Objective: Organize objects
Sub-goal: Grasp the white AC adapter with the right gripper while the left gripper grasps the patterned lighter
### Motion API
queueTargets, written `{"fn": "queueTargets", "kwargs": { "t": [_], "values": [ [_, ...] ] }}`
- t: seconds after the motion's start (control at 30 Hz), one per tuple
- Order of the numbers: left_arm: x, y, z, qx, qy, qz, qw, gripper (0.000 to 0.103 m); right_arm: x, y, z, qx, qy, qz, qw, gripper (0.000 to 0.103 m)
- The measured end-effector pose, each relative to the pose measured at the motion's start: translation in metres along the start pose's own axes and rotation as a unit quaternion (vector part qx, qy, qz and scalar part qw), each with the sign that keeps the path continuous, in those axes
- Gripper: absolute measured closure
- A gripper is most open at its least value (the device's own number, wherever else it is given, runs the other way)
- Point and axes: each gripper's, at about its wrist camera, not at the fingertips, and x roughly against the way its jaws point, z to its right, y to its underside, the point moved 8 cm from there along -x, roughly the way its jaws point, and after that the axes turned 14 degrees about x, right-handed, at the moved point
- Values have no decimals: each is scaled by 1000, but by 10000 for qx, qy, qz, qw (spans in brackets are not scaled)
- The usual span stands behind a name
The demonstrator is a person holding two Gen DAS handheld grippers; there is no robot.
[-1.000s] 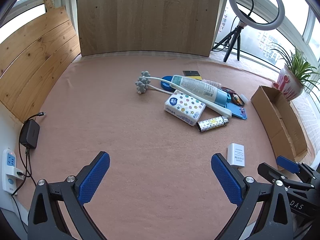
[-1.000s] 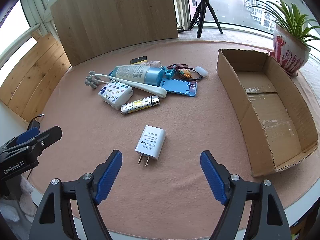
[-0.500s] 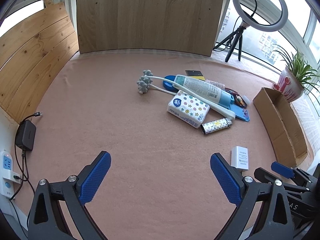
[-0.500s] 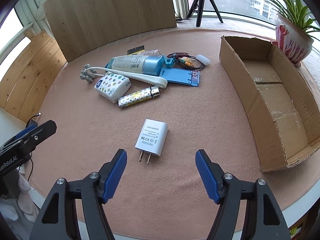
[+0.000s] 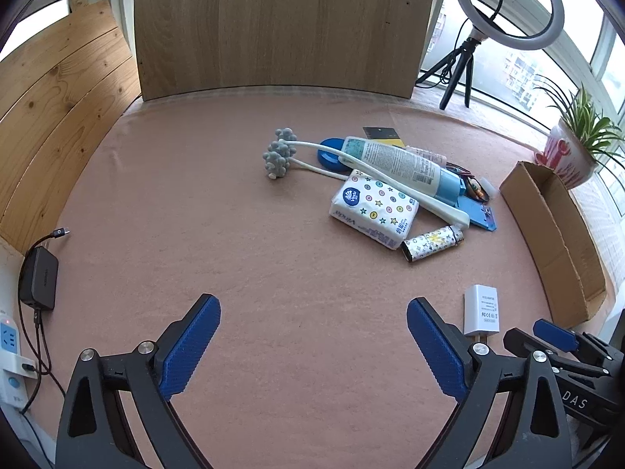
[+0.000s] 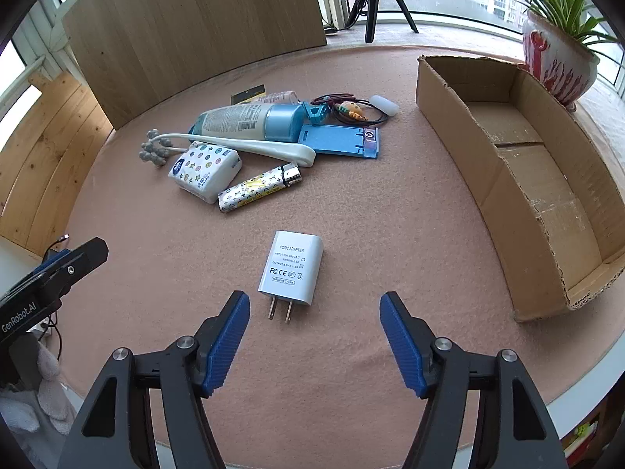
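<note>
A white power adapter (image 6: 291, 267) lies flat on the pink mat, prongs toward me. My right gripper (image 6: 312, 297) hovers just short of it. Its jaws are closing, the prong end sits about level with the fingertips, and no pad touches it. An open cardboard box (image 6: 461, 129) stands to the right. Farther back lies a heap: tissue pack (image 6: 205, 168), patterned lighter (image 6: 259, 188), blue-capped tube (image 6: 250, 121), white massager (image 6: 250, 146), blue holder (image 6: 338, 144). My left gripper (image 5: 312, 305) is open over bare mat, left of the adapter (image 5: 481, 308).
A potted plant (image 6: 558, 54) stands behind the box. A ring light on a tripod (image 5: 508, 4) is at the back right. A black charger (image 5: 39, 281) and a power strip (image 5: 9, 344) lie off the mat's left edge. Wooden boards wall the back and left.
The right gripper's jaws have narrowed and it has come closer to the adapter. The left gripper has sunk a little toward the mat, still open.
</note>
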Motion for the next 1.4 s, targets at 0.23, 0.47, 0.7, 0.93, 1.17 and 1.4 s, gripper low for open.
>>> {"fn": "queueTargets", "kwargs": {
  "t": [0.23, 0.47, 0.7, 0.93, 1.17, 1.4],
  "values": [
    [-14, -4, 15, -175, 14, -124, 9998, 8, -9, 1, 0, -83, -23, -125, 9999, 43],
    [-24, -18, 25, -285, -34, -89, 9995, 12, -17, -14, -3, -59, -105, -155, 9998, 43],
    [-38, -16, 26, -334, 21, -259, 9991, 25, -29, -25, -20, 84, -185, -145, 9997, 44],
    [-43, -18, 41, -451, 274, -356, 9980, 32, -36, -21, -18, 175, 8, -284, 9994, 46],
    [-60, -19, 74, -870, 471, -524, 9937, 44, -54, -22, -20, 226, -58, -440, 9988, 54],
    [-73, -12, 110, -1390, 585, -661, 9863, 45, -55, -22, -7, 279, 9, -416, 9987, 70]
  ]
}}
